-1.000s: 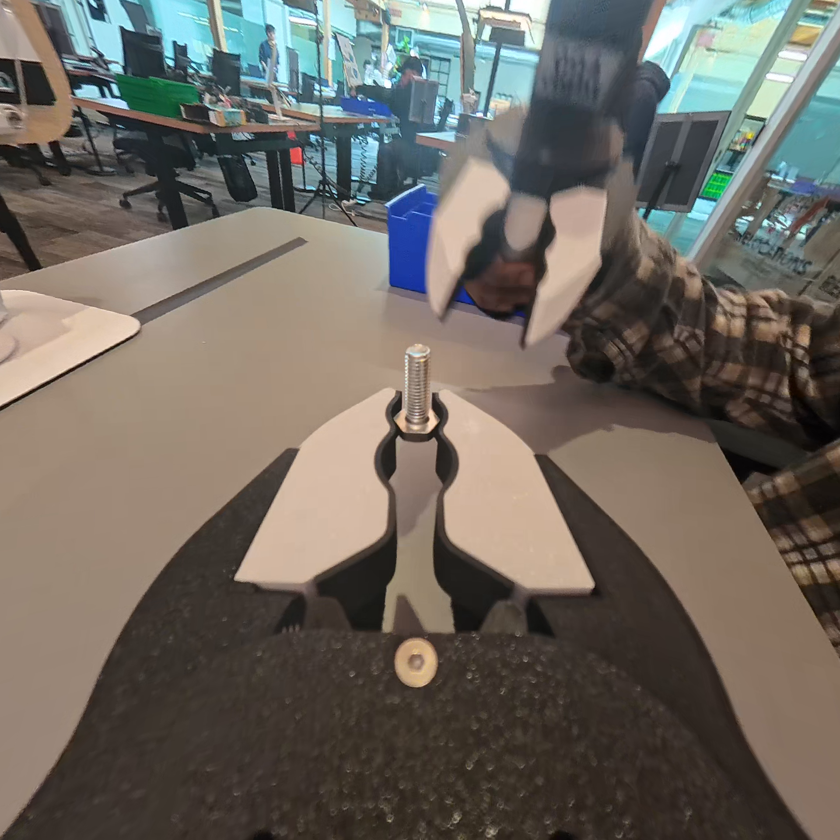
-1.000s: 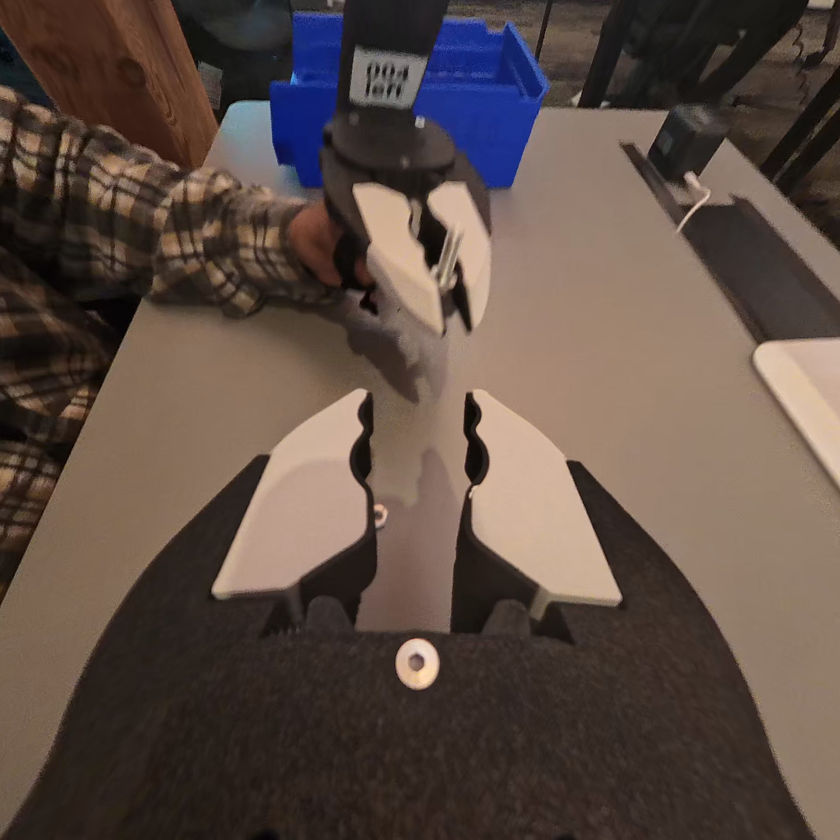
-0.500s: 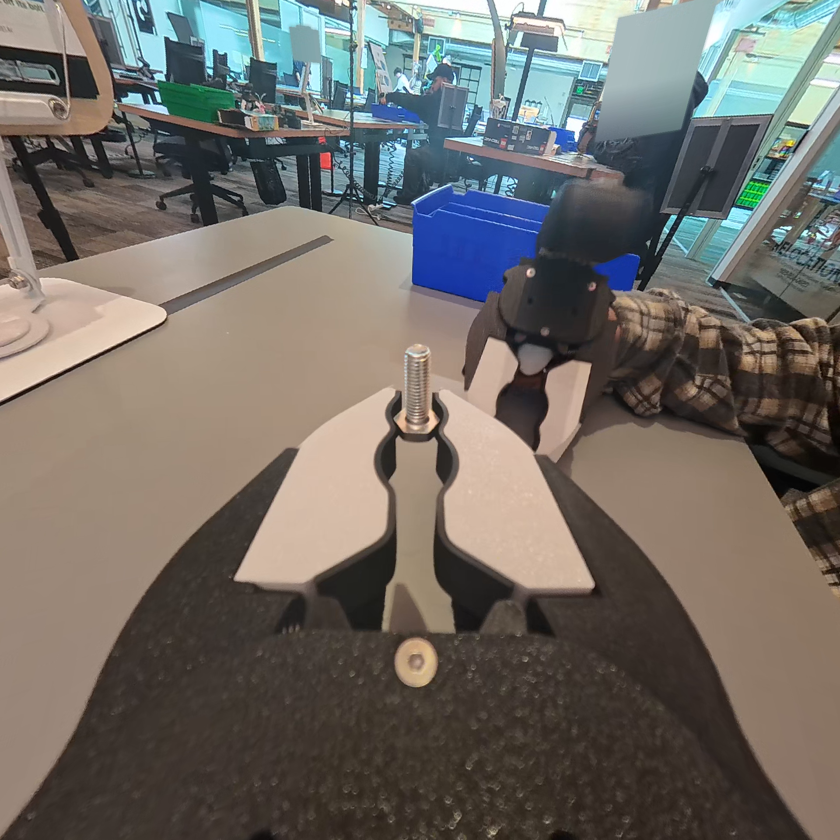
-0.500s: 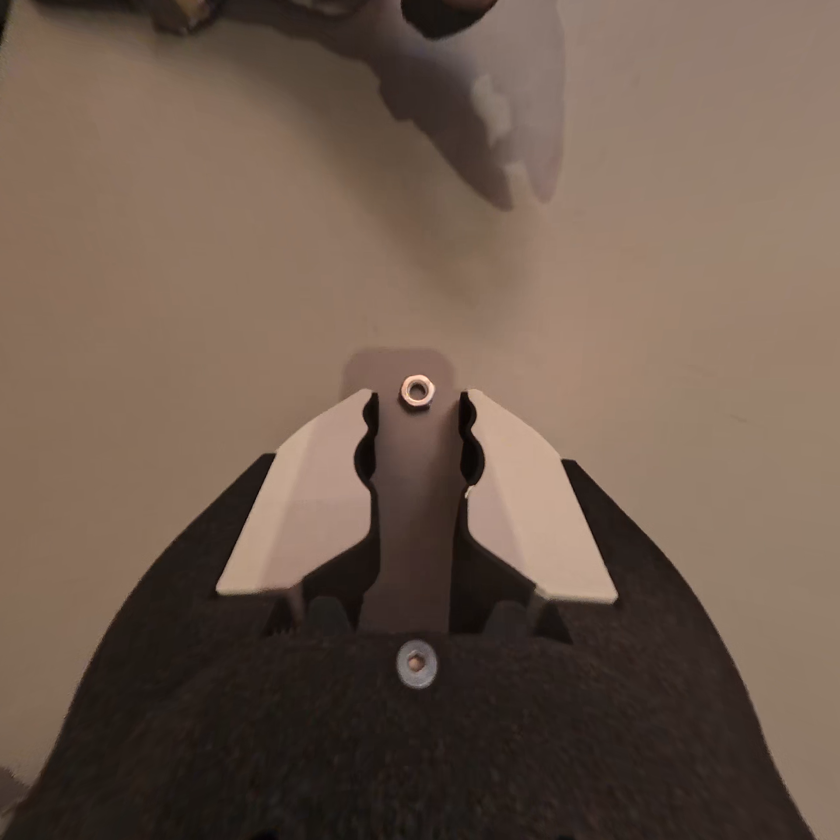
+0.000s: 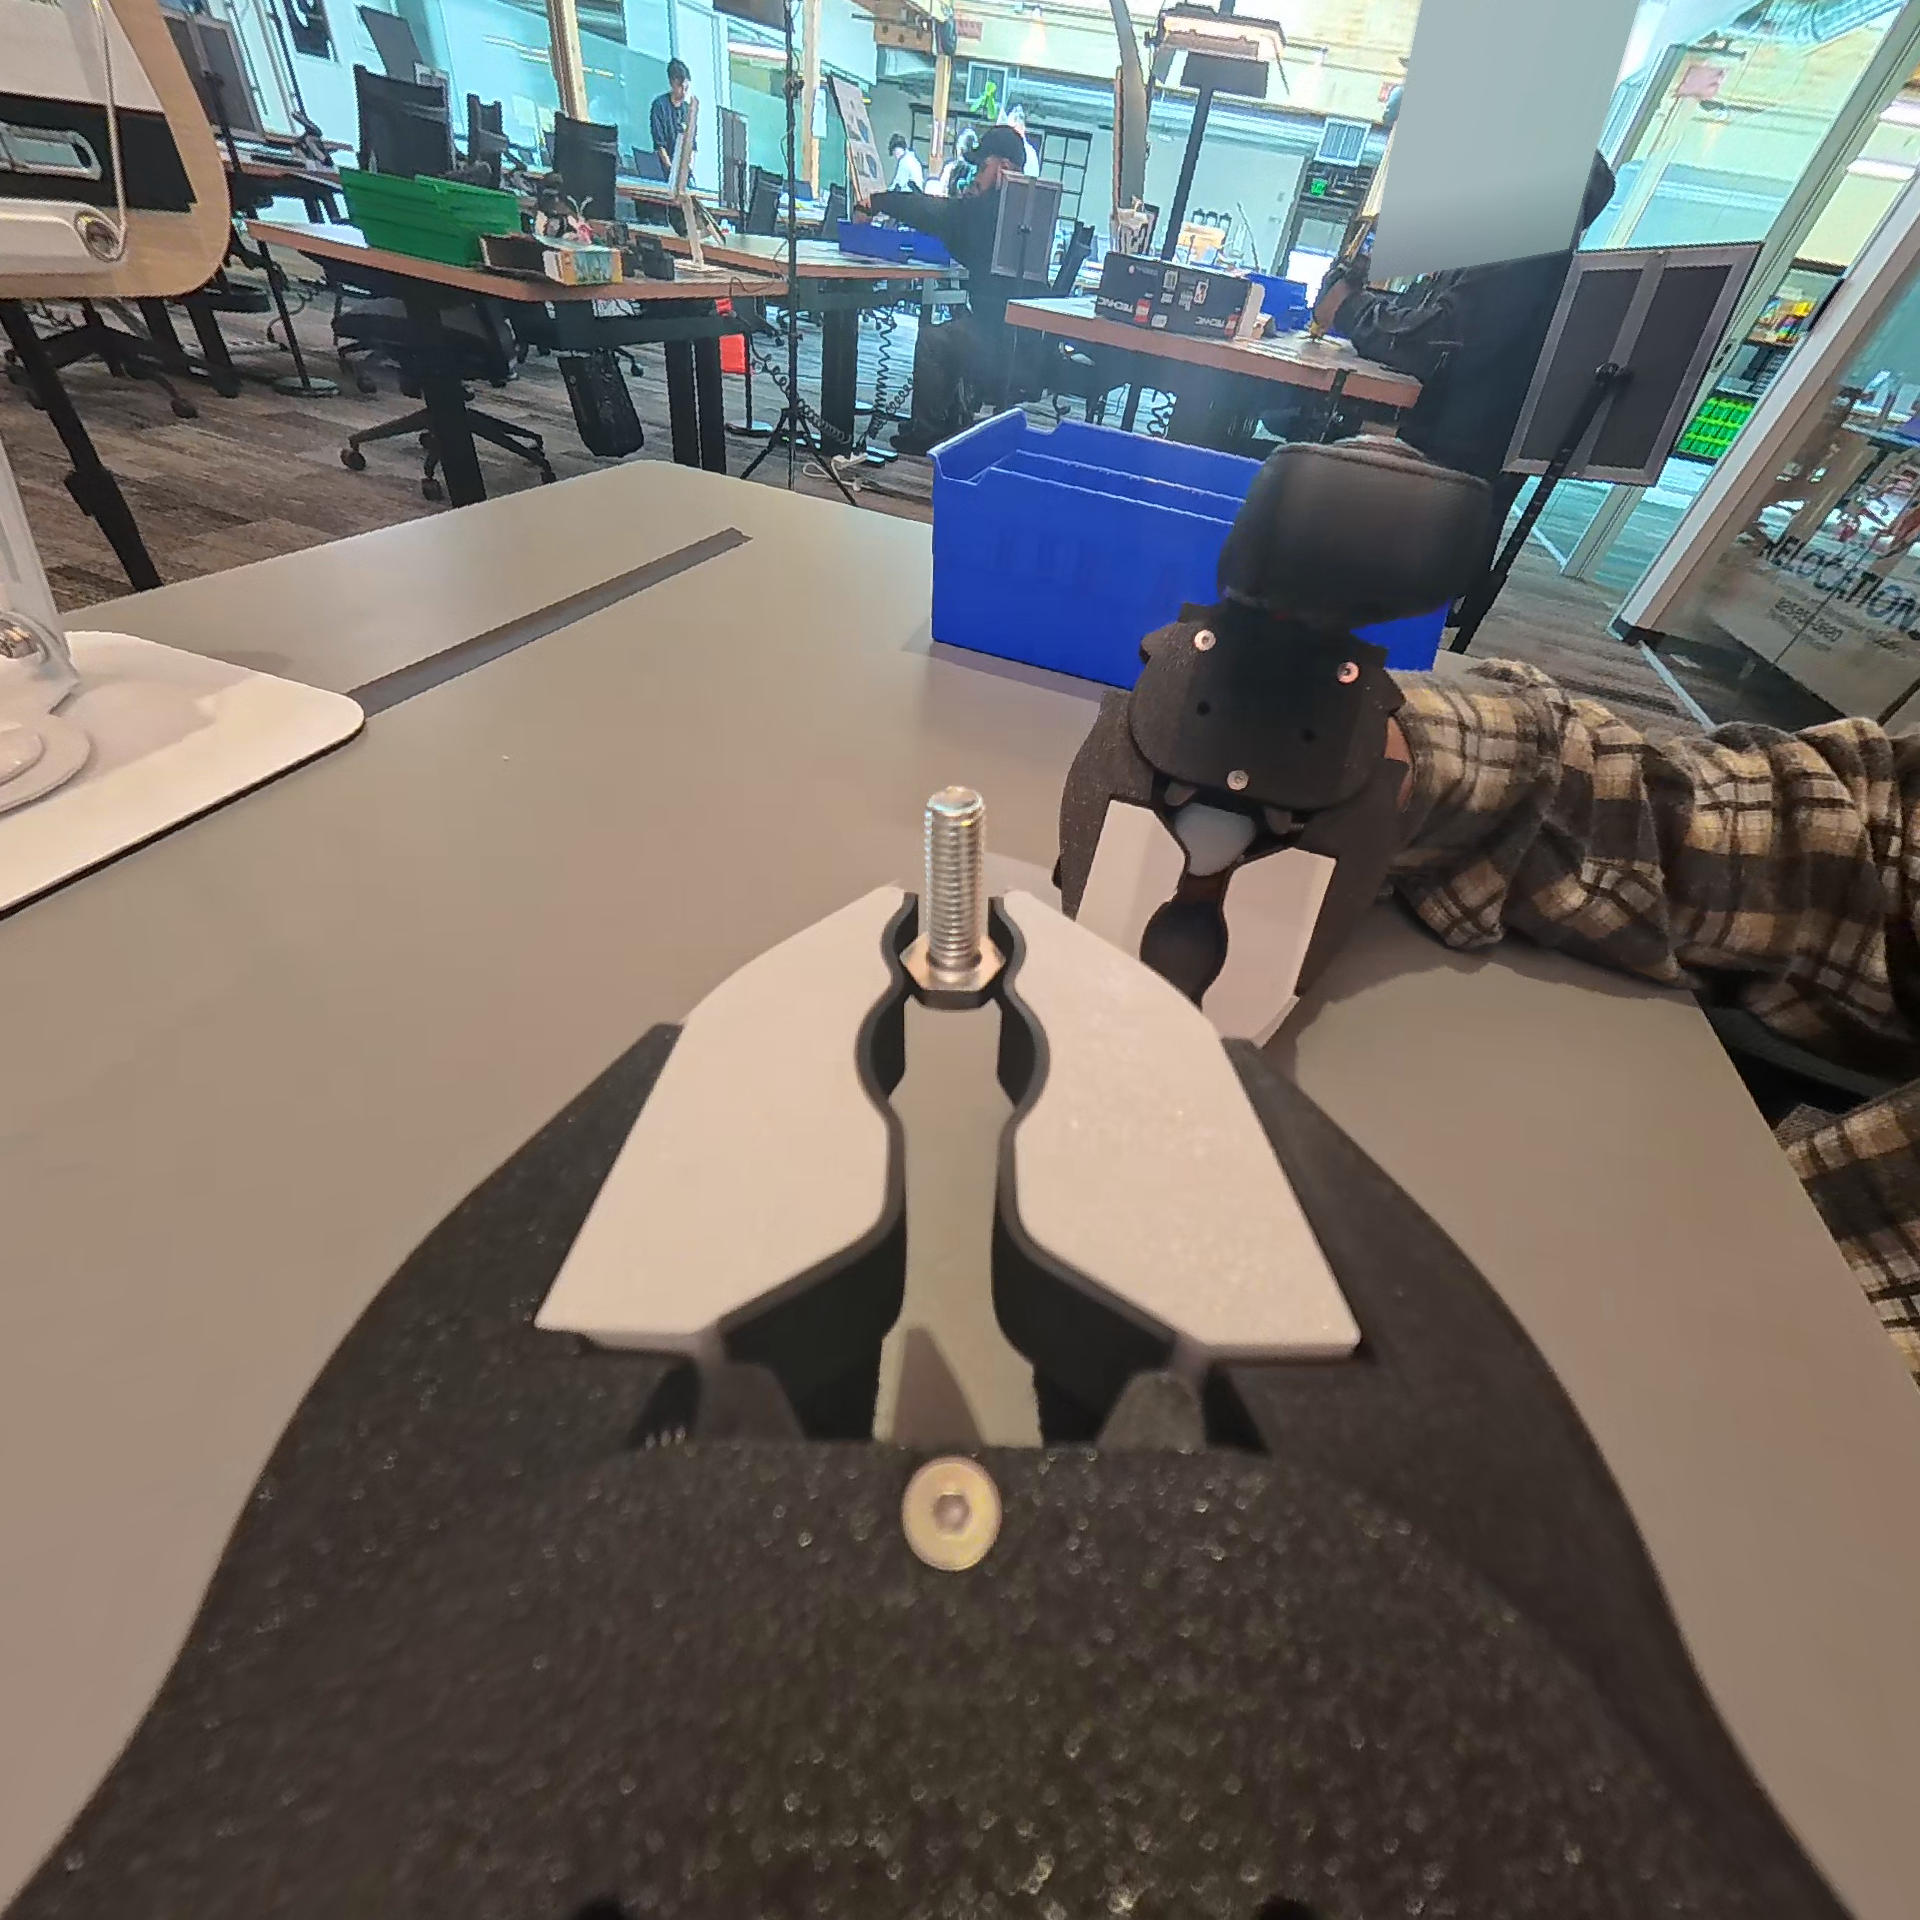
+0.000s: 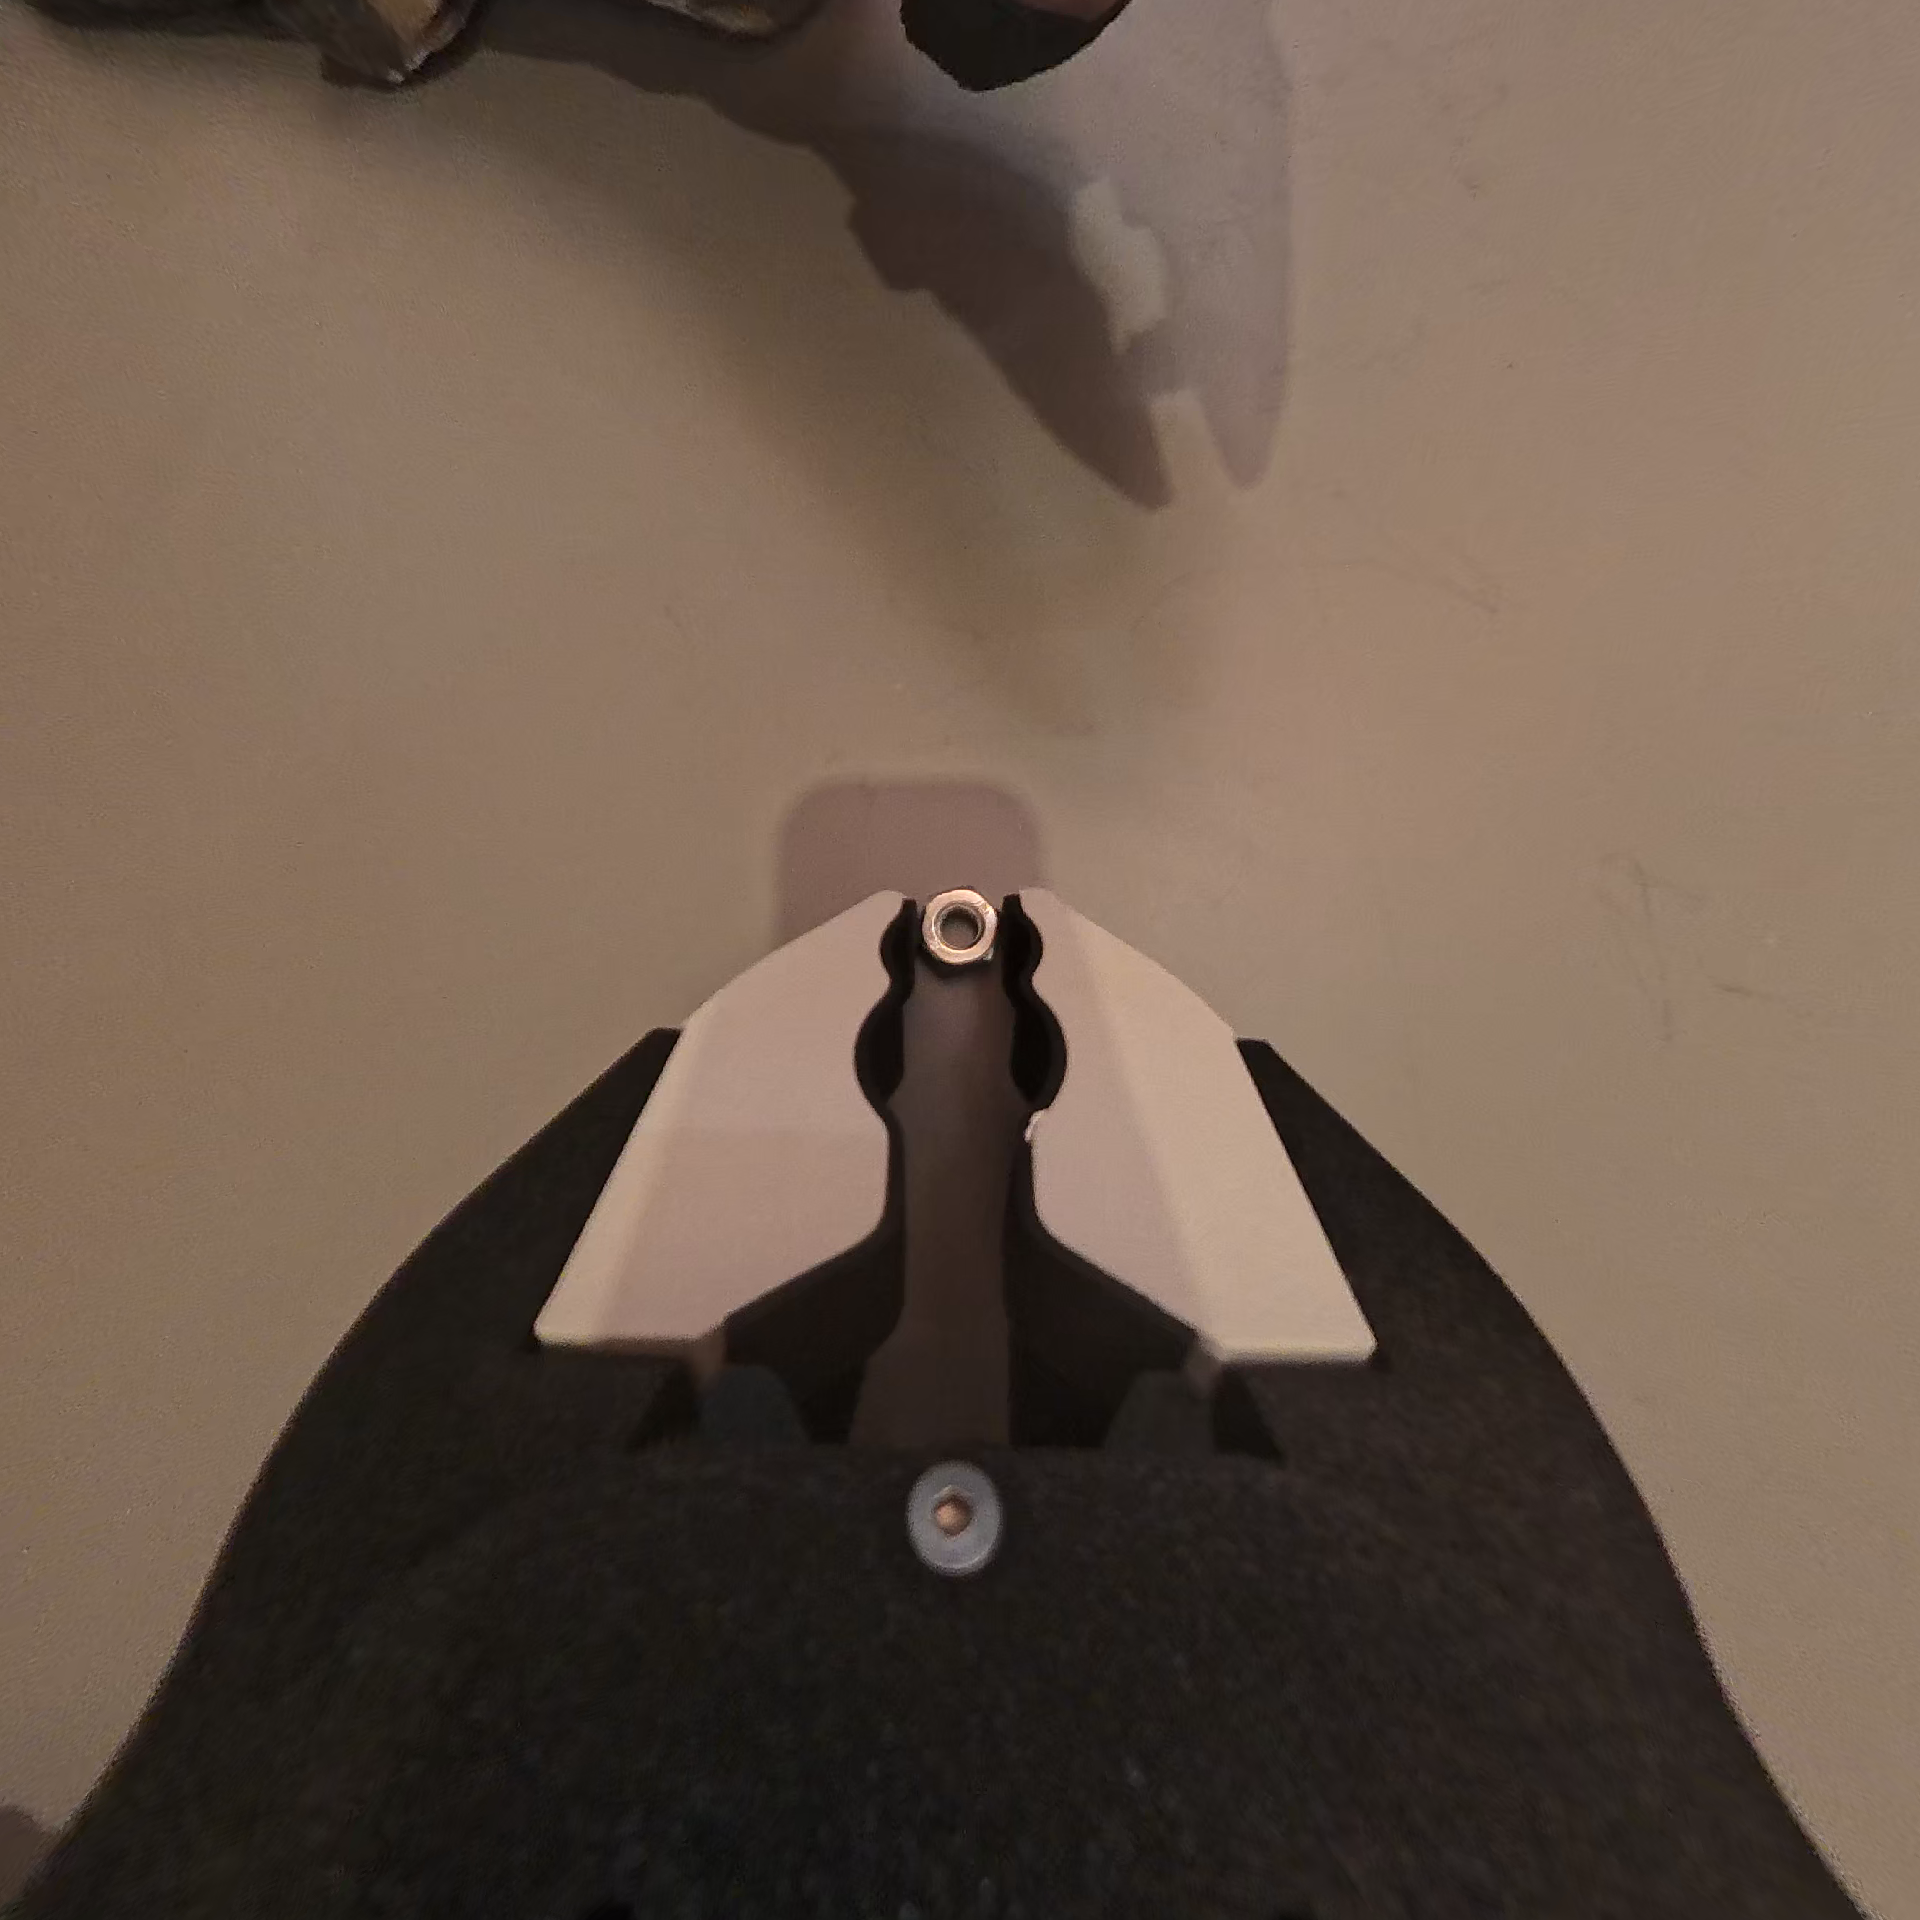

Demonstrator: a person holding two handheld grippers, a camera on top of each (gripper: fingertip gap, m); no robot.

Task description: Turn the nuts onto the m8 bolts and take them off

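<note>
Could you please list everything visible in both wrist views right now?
bolt: one, silver, upright, head clamped at the left tips
nut: one, silver, on the table between the right tips
table: one, grey
bin: one, blue, far table edge
white base: one, table's left side
office desks and chairs: several, background
plaid sleeve: one, right edge
left hand-held gripper: grey fingers, shut on bolt
right hand-held gripper: narrowed around the nut; contact unclear

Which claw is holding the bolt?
The left claw. It grips the bolt by its head, thread pointing up. The right claw closes around only a small nut.
</note>
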